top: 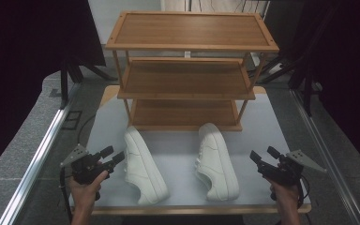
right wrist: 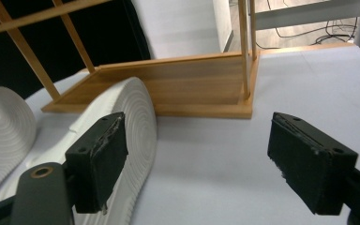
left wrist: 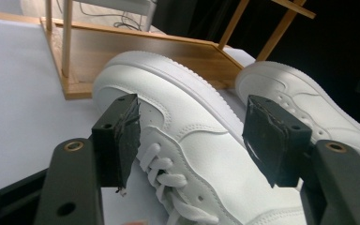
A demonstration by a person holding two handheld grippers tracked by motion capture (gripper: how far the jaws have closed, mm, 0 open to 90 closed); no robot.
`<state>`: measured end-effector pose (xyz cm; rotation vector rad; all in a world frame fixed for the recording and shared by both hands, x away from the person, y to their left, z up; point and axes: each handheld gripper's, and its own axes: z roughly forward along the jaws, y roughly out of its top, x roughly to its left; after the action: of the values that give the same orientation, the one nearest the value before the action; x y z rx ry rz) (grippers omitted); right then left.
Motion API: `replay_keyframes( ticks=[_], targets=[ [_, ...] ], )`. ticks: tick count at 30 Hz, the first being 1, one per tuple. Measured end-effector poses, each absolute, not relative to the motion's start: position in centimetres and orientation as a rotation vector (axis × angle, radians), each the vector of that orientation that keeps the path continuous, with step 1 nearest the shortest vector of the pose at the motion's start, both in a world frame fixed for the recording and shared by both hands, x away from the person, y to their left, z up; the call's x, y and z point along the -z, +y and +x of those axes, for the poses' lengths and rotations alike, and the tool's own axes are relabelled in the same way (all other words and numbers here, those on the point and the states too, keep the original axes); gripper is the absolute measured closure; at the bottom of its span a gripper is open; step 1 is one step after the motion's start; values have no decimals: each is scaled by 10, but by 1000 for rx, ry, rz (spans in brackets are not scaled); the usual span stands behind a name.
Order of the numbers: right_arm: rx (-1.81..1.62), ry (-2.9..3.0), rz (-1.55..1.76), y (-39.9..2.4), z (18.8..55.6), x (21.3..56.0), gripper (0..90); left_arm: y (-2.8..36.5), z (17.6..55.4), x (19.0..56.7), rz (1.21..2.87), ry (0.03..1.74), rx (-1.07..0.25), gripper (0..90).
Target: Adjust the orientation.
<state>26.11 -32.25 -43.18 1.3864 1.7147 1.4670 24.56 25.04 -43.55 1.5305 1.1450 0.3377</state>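
Two white leather low-top sneakers lie on their sides on the pale grey tabletop (top: 178,154), toes toward the wooden three-tier shoe rack (top: 187,70) and well apart from each other. The left sneaker (top: 143,164) rests just in front of the rack's bottom shelf, laces turned toward the left gripper (top: 112,156); the right sneaker (top: 217,161) shows its ribbed sole in the right gripper view.

Both tools are released: the left gripper's jaws stand wide on either side of the left sneaker's lace area without pressing on it, and the right gripper (top: 264,156) hangs just beside the right sneaker's sole, jaws apart, nothing between them.

The step in hand looks like a first grasp on each shoe, probably to lift it onto the rack. To do it well, the left gripper should come forward until its pads (left wrist: 127,140) straddle the upper near the collar, where the leather is firm, rather than the loose laces, which would slip. The right gripper needs to swing in toward the sole edge and heel before it closes. Each shoe should be clamped near its middle so it does not tip, then raised clear of the shelf's front lip before it goes in.
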Motion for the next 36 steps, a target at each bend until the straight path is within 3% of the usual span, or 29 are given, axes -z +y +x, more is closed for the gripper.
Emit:
replay_keyframes(
  ticks=[16, 23, 29, 36],
  targets=[
    [-1449, 1748, 1328, -322, 253, 432, 251, 264, 225, 432, 1512, 1197, -405, 389],
    [-1430, 1762, 1341, -320, 256, 439, 260, 263, 227, 437, 1530, 1189, -380, 553],
    [-1382, 1753, 1372, -322, 252, 439, 263, 265, 222, 435, 1541, 1183, -374, 762],
    [-1380, 1744, 1389, -324, 251, 443, 265, 262, 219, 437, 1590, 1173, -340, 829]
  ],
)
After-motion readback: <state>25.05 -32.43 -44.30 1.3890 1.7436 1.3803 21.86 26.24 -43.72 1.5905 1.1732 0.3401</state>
